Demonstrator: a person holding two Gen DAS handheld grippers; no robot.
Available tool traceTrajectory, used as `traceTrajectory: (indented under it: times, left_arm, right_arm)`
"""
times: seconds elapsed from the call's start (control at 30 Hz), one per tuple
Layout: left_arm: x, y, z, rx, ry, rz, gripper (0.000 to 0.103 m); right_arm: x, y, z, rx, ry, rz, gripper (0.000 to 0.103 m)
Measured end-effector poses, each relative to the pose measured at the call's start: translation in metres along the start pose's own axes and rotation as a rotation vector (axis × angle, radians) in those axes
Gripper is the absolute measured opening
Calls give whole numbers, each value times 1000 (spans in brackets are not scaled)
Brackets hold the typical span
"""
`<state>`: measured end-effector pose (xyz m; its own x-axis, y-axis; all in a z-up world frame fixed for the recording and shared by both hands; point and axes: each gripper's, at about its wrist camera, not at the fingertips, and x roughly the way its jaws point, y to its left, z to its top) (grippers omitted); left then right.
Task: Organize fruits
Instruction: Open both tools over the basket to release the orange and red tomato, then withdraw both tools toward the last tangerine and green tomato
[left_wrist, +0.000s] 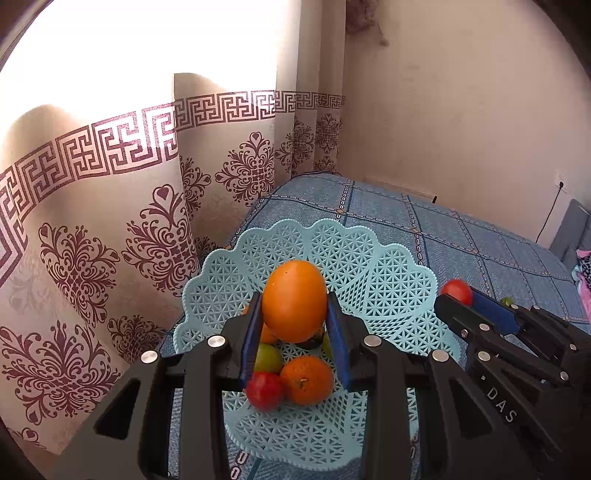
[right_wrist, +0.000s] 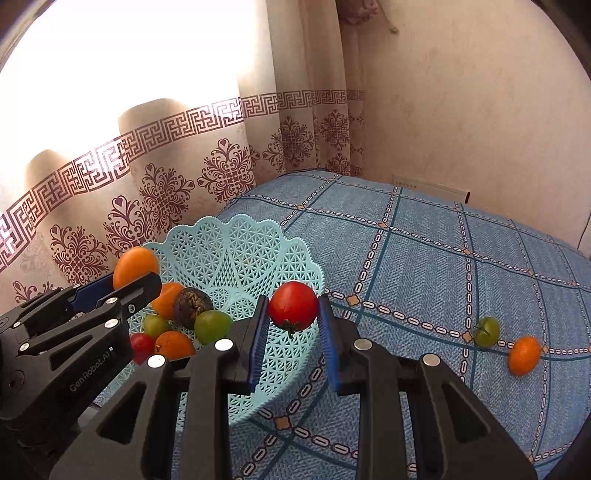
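Observation:
My left gripper (left_wrist: 294, 308) is shut on a large orange fruit (left_wrist: 294, 299), held above the light blue lattice basket (left_wrist: 399, 280). Below it in the basket lie an orange (left_wrist: 306, 380), a red tomato (left_wrist: 264, 390) and a green fruit (left_wrist: 267, 358). My right gripper (right_wrist: 293, 308) is shut on a red tomato (right_wrist: 293, 305) over the basket's right rim (right_wrist: 295, 251). The right wrist view shows the basket holding oranges (right_wrist: 173, 344), green fruits (right_wrist: 212, 325), a dark round fruit (right_wrist: 192, 302) and a red tomato (right_wrist: 142, 346). The left gripper (right_wrist: 136, 277) appears there at left.
The basket stands on a bed with a blue checked cover (right_wrist: 424, 258). A green tomato (right_wrist: 487, 331) and a small orange (right_wrist: 524, 355) lie loose on the cover to the right. A patterned curtain (right_wrist: 166, 192) hangs close behind the basket; a wall (right_wrist: 480, 110) stands at the back right.

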<state>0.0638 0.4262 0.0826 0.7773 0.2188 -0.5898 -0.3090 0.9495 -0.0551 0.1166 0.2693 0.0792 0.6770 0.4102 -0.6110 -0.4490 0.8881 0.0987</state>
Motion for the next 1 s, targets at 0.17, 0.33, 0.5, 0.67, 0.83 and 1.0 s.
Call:
traceTrajectory:
  times: [0.17, 0.33, 0.5, 0.67, 0.83, 1.0]
  left_arm:
    - [-1, 2, 0, -12, 2, 0, 36]
    - [-5, 11, 3, -62, -26, 17, 65]
    - [-8, 19, 6, -99, -34, 14, 65]
    - [-8, 19, 7, -103, -32, 14, 66]
    - [-9, 23, 7, -136, -30, 2, 86]
    - [-8, 34, 7, -211, -6, -45, 90]
  right_arm:
    - [4, 2, 0, 3, 3, 10, 27]
    - [5, 4, -1, -8, 1, 26, 27]
    - [3, -2, -4, 18, 0, 39, 32]
    - [3, -9, -9, 40, 10, 40, 32]
    - [2, -16, -15, 59, 13, 22, 36]
    - [0, -25, -18, 81, 14, 11, 36]
